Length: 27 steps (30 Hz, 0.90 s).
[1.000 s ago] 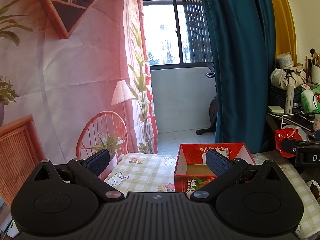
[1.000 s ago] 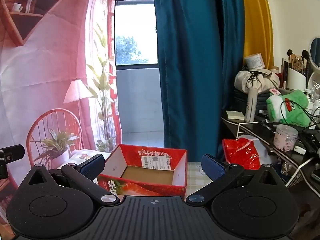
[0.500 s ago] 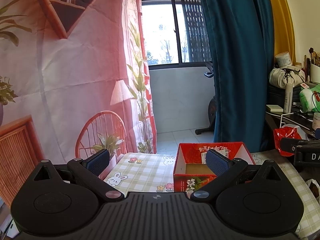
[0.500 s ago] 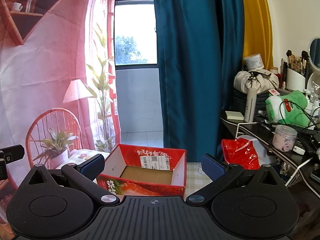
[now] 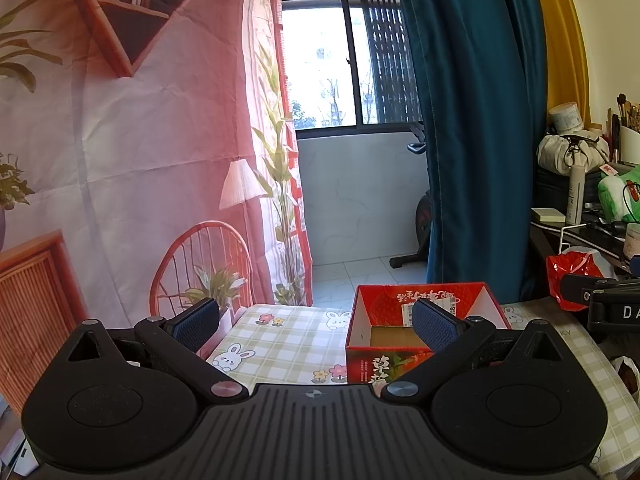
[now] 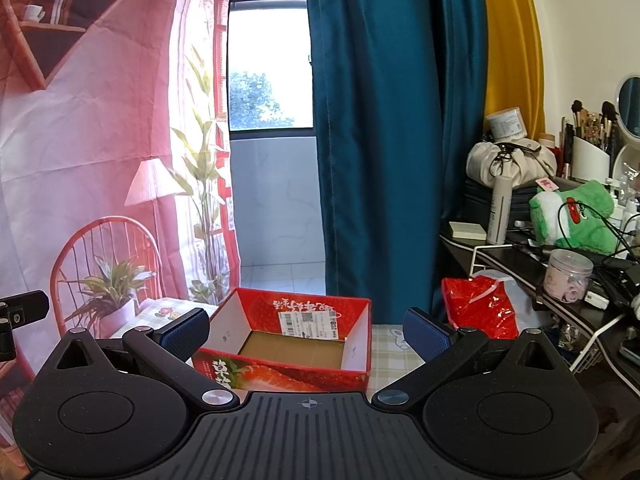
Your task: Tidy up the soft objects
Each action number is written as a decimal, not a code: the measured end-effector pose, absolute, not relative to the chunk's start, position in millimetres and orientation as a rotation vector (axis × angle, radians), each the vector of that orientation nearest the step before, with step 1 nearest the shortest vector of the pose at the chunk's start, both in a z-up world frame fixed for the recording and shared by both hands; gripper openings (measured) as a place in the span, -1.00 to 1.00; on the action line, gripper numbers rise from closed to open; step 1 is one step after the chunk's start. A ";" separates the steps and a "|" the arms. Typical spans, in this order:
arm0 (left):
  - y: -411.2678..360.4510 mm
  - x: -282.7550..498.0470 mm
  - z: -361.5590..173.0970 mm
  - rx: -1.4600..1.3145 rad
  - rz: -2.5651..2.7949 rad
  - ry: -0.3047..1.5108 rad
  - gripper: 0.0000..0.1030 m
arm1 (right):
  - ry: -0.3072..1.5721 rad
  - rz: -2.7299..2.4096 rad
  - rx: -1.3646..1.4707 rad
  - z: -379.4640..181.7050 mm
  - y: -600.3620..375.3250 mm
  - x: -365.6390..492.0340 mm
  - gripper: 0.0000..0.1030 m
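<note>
An open red strawberry-print cardboard box (image 5: 424, 336) (image 6: 296, 344) stands empty on a checked tablecloth (image 5: 280, 344); only its brown floor and a shipping label show. My left gripper (image 5: 316, 322) is open and empty, held above the table to the left of the box. My right gripper (image 6: 306, 330) is open and empty, level with the box and just before its near wall. A green plush toy (image 6: 576, 216) lies on the cluttered desk at the right. No soft object shows on the table.
A dark desk (image 6: 520, 256) at the right holds a beige drawstring bag (image 6: 508, 160), a spray bottle, jars and cables. A red plastic bag (image 6: 476, 308) hangs beside it. A teal curtain (image 6: 380, 120) and a pink printed backdrop (image 5: 120, 160) stand behind the table.
Both views have shifted only slightly; the box sits a touch more to the left in the left wrist view. Both grippers stay open and empty.
</note>
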<state>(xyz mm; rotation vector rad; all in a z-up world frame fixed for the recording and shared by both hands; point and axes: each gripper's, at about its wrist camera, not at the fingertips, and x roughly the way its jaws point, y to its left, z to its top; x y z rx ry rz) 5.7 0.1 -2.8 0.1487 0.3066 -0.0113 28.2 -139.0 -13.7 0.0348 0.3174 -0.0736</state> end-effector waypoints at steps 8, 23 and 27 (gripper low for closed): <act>0.4 6.2 -3.7 0.147 -0.013 0.310 1.00 | 0.317 -0.073 0.035 -13.7 -138.8 27.8 0.99; 0.3 6.3 -3.5 0.148 -0.013 0.310 1.00 | 0.318 -0.074 0.032 -13.5 -140.7 27.2 0.99; 1.0 6.5 -4.0 0.149 -0.015 0.311 1.00 | 0.317 -0.074 0.031 -13.6 -139.7 27.5 0.99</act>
